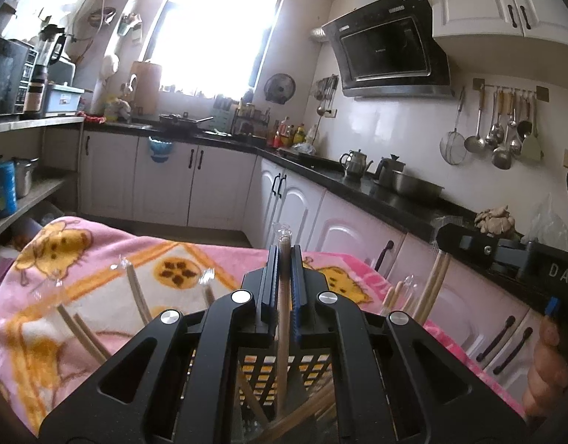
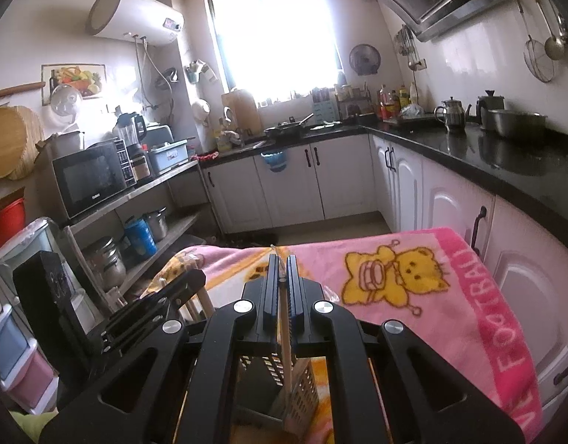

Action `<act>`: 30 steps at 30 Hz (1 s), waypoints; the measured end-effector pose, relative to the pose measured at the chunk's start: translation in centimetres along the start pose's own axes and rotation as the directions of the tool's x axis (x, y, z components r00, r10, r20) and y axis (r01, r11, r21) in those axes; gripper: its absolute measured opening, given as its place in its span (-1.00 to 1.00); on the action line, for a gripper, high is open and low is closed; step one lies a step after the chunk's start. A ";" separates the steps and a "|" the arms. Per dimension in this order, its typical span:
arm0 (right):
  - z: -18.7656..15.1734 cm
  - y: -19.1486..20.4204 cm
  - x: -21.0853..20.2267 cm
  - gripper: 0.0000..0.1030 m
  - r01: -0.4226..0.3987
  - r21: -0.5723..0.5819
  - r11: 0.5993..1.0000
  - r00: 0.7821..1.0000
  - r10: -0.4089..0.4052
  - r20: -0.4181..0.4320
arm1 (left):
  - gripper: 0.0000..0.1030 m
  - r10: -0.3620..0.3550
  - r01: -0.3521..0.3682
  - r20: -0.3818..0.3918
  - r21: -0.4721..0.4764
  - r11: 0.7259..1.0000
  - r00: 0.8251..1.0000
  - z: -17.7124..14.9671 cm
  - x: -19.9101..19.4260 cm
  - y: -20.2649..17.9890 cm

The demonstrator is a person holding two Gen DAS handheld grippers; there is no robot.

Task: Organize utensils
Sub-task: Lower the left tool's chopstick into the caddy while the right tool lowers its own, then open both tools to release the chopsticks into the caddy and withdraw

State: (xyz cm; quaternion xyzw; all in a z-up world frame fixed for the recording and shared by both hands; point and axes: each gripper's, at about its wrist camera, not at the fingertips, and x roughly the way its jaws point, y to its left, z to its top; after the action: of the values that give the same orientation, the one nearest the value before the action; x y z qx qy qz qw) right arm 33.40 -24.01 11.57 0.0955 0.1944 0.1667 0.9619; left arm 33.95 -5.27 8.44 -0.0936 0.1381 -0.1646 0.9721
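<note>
Black plastic holders sit right under both cameras, and that's where the chopsticks are headed. The left gripper (image 1: 283,259) has its jaws pinched narrow on one wrapped chopstick (image 1: 283,318), which stands upright with its lower end already down in the slotted black basket (image 1: 269,373). The right gripper (image 2: 281,277) does the same with its own chopstick (image 2: 286,333), jaws clamped tight on it, tip reaching down beside a perforated holder (image 2: 302,388). I can't tell if that is the same basket as the left one or a second one.

Progress-wise I'd say it's somewhere in the middle. The left view shows a few sticks already leaning inside the basket, roughly three or four, hard to count through the gripper. Both held ones look nearly placed but aren't let go yet.

Further out, loose chopsticks in clear wrappers stand up around the basket against the pink cartoon blanket (image 1: 99,259) that covers the surface: about four to the left, plus two or so to the right. Whether those are in a holder or waiting is hidden.

Beyond that it's just the kitchen, with a black counter (image 2: 469,151) holding two kettles and one steel bowl.
</note>
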 end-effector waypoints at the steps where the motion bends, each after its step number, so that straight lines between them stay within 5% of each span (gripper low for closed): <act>1: -0.1 -0.1 0.0 -0.91 -0.001 0.003 1.000 1.000 0.001 -0.002 | -0.97 0.001 -0.001 0.001 0.001 1.000 1.000 -0.1 -0.1 0.0; 13: -1.4 -1.3 0.2 -0.90 -0.006 0.057 0.998 0.999 0.008 -0.047 | -0.96 0.015 -0.014 -0.072 0.013 1.000 0.997 -1.4 0.2 0.2; 22: -2.2 -2.0 0.1 -0.88 -0.010 0.088 0.996 0.996 0.018 -0.084 | -0.48 0.027 -0.028 -0.175 0.001 1.000 0.984 -1.8 -0.1 0.5; 26: -2.5 -2.2 -0.1 -0.57 -0.001 0.087 0.996 0.995 0.009 -0.097 | -0.24 0.034 -0.039 -0.209 -0.018 0.999 0.977 -1.7 -0.9 1.1; 30: -2.9 -2.6 -0.3 -0.50 0.004 0.096 0.995 0.994 0.007 -0.113 | -0.09 0.039 -0.050 -0.241 -0.039 0.998 0.970 -2.0 -1.5 1.7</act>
State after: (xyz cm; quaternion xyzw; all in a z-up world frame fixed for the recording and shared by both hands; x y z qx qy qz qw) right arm 32.67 -26.18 8.43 0.1320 0.2565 0.1632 0.9435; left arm 32.43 -3.45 6.51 -0.0919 0.2604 -0.1495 0.9494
